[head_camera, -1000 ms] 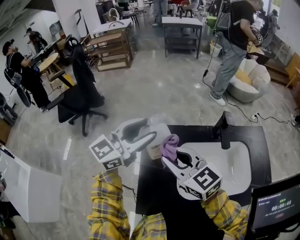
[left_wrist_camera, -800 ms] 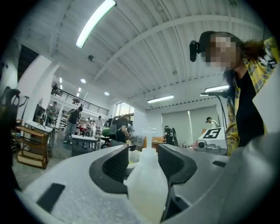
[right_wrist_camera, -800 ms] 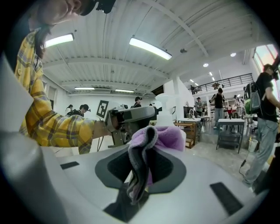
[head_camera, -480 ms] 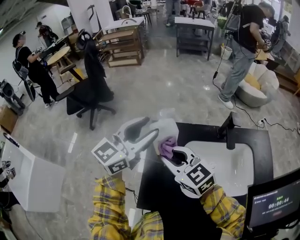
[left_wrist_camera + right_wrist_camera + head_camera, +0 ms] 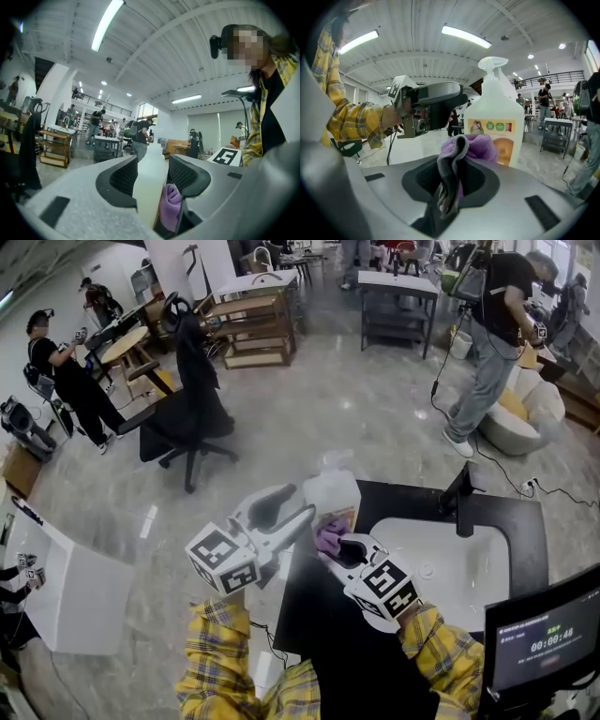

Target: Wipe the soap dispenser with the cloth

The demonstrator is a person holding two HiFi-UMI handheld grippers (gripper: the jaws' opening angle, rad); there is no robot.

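Soap dispenser (image 5: 333, 491) upright at far-left corner of worktop (image 5: 302, 610), clamped in left tongs (image 5: 298, 512). Cloth (image 5: 328, 532), pinched in right tongs (image 5: 343, 551), sits against its near-right side. Long axis vertical, so probably stroke up-down.

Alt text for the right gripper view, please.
The right gripper pinches a purple cloth bunched against the labelled front of a white pump soap dispenser. Behind it the left gripper, on a yellow-plaid sleeve, holds the dispenser.
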